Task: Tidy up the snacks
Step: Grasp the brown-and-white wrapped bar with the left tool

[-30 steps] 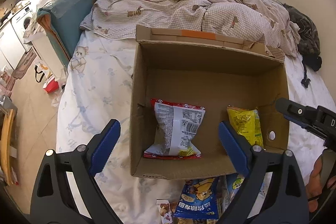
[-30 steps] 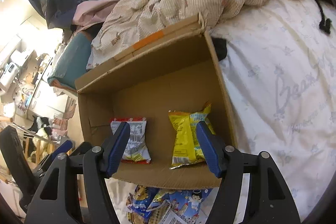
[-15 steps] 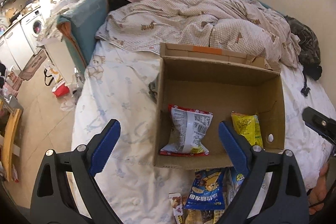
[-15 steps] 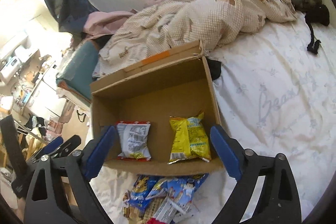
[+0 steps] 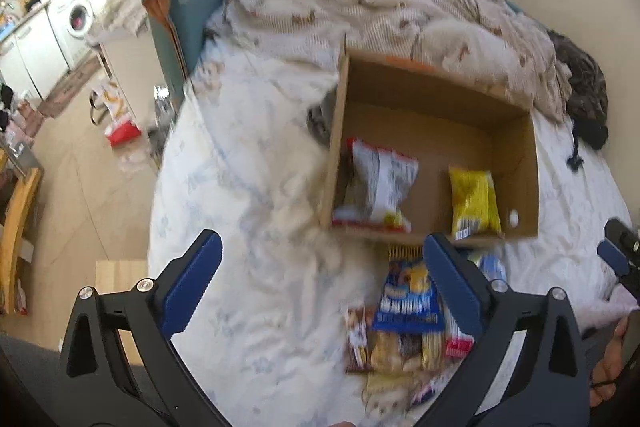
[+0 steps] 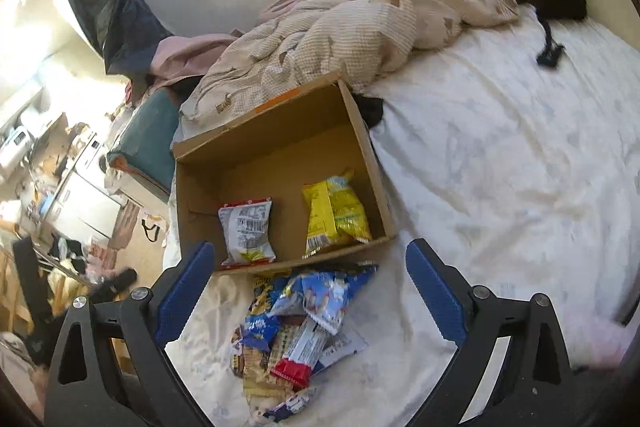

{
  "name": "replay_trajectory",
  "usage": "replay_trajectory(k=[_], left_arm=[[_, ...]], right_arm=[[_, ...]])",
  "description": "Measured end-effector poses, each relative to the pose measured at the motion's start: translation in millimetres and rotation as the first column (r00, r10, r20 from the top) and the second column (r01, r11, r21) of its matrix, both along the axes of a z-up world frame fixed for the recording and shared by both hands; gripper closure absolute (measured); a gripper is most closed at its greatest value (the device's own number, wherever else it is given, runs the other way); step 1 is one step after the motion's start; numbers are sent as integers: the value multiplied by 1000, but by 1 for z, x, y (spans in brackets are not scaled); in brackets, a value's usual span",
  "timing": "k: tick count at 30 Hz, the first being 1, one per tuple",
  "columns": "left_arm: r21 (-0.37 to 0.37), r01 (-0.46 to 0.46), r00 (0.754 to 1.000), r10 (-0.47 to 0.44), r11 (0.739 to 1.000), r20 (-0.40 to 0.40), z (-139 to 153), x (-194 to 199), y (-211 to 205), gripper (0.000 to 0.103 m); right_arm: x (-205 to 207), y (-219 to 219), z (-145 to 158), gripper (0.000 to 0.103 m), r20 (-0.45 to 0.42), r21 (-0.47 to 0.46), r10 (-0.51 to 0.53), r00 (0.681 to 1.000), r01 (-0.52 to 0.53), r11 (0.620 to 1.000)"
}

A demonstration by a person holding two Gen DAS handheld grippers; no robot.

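A: What can't you make out?

B: The snack pile (image 5: 404, 323) at five o'clock in the left view is smeared, labels unreadable, and a blue finger (image 5: 452, 283) covers part of it.

A: And the right view?

B: The heap (image 6: 296, 339) runs off the bottom edge.

No lettering can be read in either view. The silver packet (image 6: 247, 229) in the box beyond the fingers carries a barcode and small print, too fine to make out; the blue packet (image 5: 408, 297) is blurred.
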State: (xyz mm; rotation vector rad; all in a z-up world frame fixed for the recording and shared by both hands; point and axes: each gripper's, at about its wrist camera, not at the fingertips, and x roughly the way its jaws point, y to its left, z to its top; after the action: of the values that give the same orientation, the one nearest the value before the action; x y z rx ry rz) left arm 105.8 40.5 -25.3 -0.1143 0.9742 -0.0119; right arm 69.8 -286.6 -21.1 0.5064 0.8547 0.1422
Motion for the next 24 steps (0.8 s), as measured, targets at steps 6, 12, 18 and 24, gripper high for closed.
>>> replay_trajectory(k=[6, 12, 18, 24], left_arm=[[-35, -14, 986, 8, 999, -166, -39, -5, -2, 4], [-141, -67, 921, 7, 988, -389, -99, -2, -4, 54], [-154, -58, 876, -24, 986, -482, -134, 1, -22, 57], [-47, 48, 841, -66, 998, -537, -158, -2, -43, 86]], right_arm=[[-11, 3, -7, 4, -35, -26, -19, 999, 18, 1000], [-8, 5, -17, 5, -83, 15, -4, 997, 6, 1000], [-4, 2, -24, 5, -114, 25, -19, 993, 22, 999], [-3, -1, -30, 5, -138, 33, -29, 990, 34, 999]])
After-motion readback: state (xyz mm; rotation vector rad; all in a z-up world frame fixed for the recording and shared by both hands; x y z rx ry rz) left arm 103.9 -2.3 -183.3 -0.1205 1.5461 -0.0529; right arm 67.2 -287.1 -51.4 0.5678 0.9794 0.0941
